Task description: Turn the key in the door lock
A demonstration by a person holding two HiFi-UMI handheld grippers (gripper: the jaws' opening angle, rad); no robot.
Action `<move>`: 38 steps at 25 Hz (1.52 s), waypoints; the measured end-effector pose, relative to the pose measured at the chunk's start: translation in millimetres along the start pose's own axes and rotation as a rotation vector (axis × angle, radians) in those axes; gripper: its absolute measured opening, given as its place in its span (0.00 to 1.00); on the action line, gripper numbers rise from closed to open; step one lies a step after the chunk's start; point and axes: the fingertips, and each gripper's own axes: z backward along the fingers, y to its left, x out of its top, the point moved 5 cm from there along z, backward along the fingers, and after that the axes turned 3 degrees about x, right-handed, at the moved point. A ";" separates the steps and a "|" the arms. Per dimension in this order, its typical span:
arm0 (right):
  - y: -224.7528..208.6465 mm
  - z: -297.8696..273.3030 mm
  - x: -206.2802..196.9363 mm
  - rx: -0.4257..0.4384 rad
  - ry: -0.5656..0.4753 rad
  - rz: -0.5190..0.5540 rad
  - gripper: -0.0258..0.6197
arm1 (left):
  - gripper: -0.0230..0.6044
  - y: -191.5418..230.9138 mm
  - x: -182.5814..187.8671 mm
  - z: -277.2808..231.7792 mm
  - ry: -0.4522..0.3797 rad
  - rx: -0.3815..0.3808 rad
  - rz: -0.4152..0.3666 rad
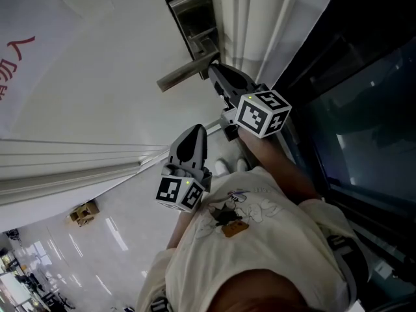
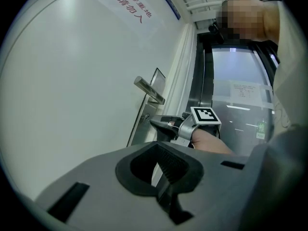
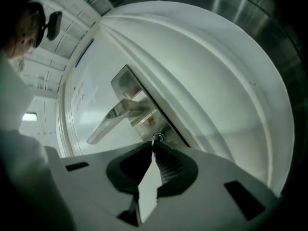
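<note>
Right gripper (image 3: 153, 148) jaws are pinched on what looks like the key (image 3: 157, 138), seated in the lock plate (image 3: 147, 121) just under the door handle (image 3: 111, 120), squared up for a twist; left gripper (image 1: 192, 142) jaws together, empty, parked clear.

The right gripper (image 1: 214, 70) points its tip at the lock plate (image 1: 195, 18) beside the door handle (image 1: 184, 74); the left gripper (image 1: 193, 132) hangs apart.
</note>
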 end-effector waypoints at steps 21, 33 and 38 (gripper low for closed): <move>-13.7 0.6 -7.4 0.136 -0.091 -0.574 0.09 | 0.04 0.6 -2.4 9.0 0.000 0.006 0.006; -5.6 28.7 -4.0 0.129 -0.079 -0.356 0.07 | 0.04 -7.1 -5.6 5.1 0.009 -0.022 0.006; -0.2 58.3 -4.3 0.054 -0.038 -0.067 0.05 | 0.04 -13.2 -5.4 -3.3 0.014 -0.050 0.000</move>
